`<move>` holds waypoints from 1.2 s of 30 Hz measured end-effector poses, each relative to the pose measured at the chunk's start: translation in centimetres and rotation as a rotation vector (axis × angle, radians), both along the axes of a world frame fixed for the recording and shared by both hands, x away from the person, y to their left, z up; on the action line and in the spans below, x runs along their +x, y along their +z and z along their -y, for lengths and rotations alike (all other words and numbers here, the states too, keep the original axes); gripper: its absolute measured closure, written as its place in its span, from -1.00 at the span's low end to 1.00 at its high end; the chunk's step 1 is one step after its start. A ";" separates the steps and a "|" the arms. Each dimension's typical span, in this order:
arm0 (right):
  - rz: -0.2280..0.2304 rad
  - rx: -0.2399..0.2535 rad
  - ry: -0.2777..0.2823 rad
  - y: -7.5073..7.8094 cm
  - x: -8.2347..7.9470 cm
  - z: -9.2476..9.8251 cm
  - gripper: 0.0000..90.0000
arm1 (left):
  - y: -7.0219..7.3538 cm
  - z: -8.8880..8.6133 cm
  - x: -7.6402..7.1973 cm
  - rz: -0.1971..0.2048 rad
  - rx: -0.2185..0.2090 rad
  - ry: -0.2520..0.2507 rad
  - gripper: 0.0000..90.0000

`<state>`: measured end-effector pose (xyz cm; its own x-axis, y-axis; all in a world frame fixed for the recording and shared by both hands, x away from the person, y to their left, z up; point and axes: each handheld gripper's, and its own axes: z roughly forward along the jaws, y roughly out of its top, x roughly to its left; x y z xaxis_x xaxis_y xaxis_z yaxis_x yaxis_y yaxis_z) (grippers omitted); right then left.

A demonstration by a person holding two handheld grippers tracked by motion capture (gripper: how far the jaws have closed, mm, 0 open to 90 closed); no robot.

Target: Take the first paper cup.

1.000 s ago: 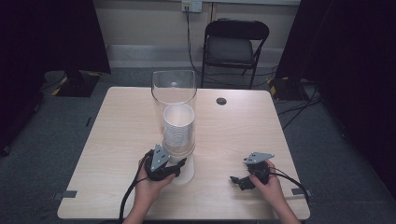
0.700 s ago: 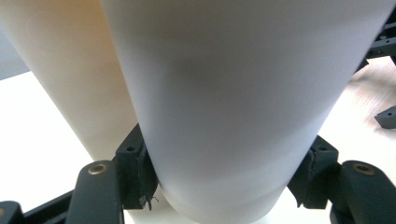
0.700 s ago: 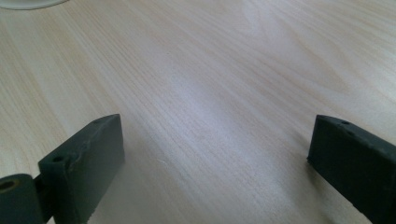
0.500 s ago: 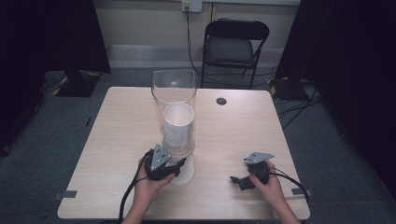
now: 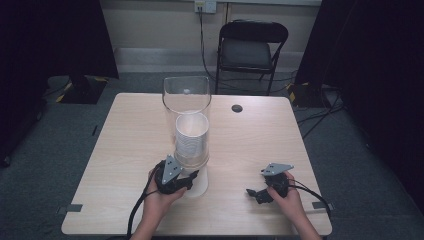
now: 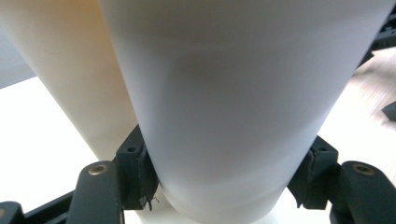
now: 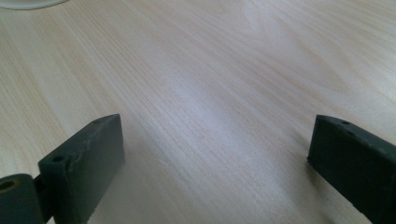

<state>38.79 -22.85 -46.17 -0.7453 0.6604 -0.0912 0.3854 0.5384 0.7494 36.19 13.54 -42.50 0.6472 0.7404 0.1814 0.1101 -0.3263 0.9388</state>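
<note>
My left hand-held gripper (image 5: 192,179) is clamped on the bottom white cup (image 6: 224,121) under the upright cup dispenser (image 5: 187,117), stack axis vertical, while my right hand-held gripper (image 5: 256,194) rests, jaws apart, empty on the tabletop (image 5: 125,145), well off to the side.

The middle of the worktop (image 5: 125,150) is blocked by a tall clear cylinder (image 5: 186,100) holding a stack of white cups (image 5: 192,137), which stands on a white base (image 5: 200,185). The near left approach to that base is taken up by the left claw (image 5: 187,181), whose jaws are set against a white cup (image 6: 224,102) on both sides. Bare wood is seen between the parted jaws of the right claw (image 7: 215,154), and broad open room is left along the right half. A small dark disc (image 5: 237,108) lies near the far edge, well apart from the cylinder. A folding chair (image 5: 252,45) stands beyond the far edge
</note>
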 end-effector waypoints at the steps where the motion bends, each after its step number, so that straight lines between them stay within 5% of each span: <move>1: 0.000 0.000 0.000 0.0 0.0 0.0 -0.93 | 0.0 0.0 0.0 -0.002 -0.001 0.006 -0.19; 12: 0.000 0.000 0.000 0.0 0.0 0.0 -0.93 | -0.1 0.0 0.0 0.005 -0.008 -0.002 -0.20; 19: 0.002 -0.001 0.005 0.0 0.0 0.1 -0.93 | 0.0 0.0 0.0 -0.028 -0.067 -0.012 -0.31; 22: 0.000 -0.002 0.008 0.0 0.0 0.1 -0.93 | -0.2 -0.1 -0.6 0.003 -0.091 -0.002 -0.46; 24: -0.001 -0.002 0.007 0.0 0.0 0.2 -0.93 | -0.1 -0.5 -1.2 0.057 -0.100 0.011 -0.48; 26: -0.001 -0.002 0.007 0.0 0.0 0.2 -0.93 | 0.3 -0.9 -1.5 0.118 -0.142 0.009 -0.49; 27: -0.001 -0.002 0.007 0.0 0.0 0.2 -0.93 | 0.7 -1.1 -1.6 0.116 -0.167 -0.002 -0.49; 32: -0.002 -0.002 0.006 0.0 0.0 0.2 -0.93 | 1.7 -0.4 -1.3 0.070 -0.163 0.004 -0.42; 36: -0.001 0.000 0.005 0.0 -0.1 0.2 -0.93 | 1.3 0.3 -1.1 0.099 -0.099 0.019 -0.32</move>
<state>38.74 -23.04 -46.15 -0.7490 0.6564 -0.0909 0.3829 0.5407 0.7490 35.07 13.28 -41.21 0.6155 0.7698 0.1690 0.0207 -0.2301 0.9729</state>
